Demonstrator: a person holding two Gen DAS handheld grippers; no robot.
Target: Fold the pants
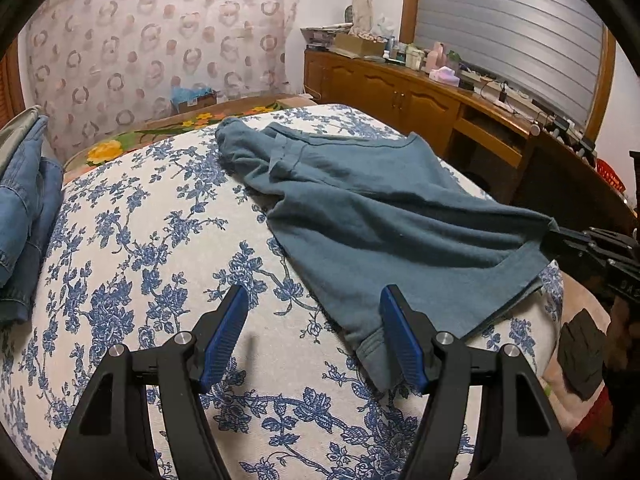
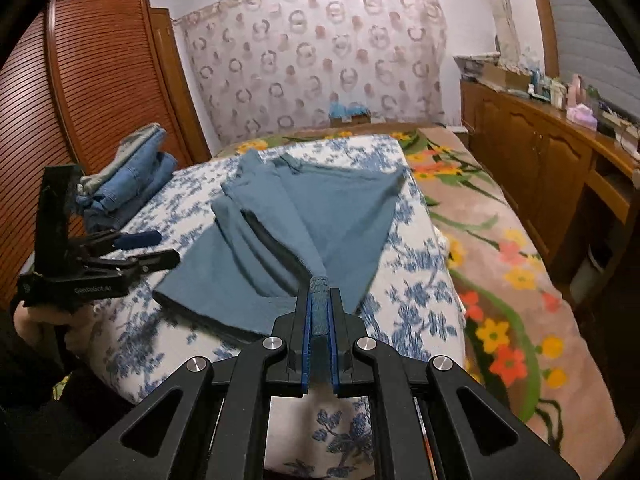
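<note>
Pants point(image 2: 320, 216) of teal cloth lie spread on the bed point(image 2: 416, 248), over its blue-flowered white cover. At the pants' near edge the right tongs point(image 2: 320, 320) are clamped on a bunched corner of the cloth, pulling it up into a taut ridge. The left tongs point(image 1: 314, 336) hover just beside the pants' other near corner, their blue pads standing apart with nothing between them. Beyond the pants, folded jeans point(image 2: 132, 176) sit by the wardrobe point(image 2: 80, 92).

Dim, even indoor light, source not visible. Soft shadow under left gripper point(image 1: 313, 326) on bedcover point(image 1: 160, 240). Strong fisheye bending, black vignette at corners. Slight motion blur, perhaps, on bedcover pattern in right wrist view.
</note>
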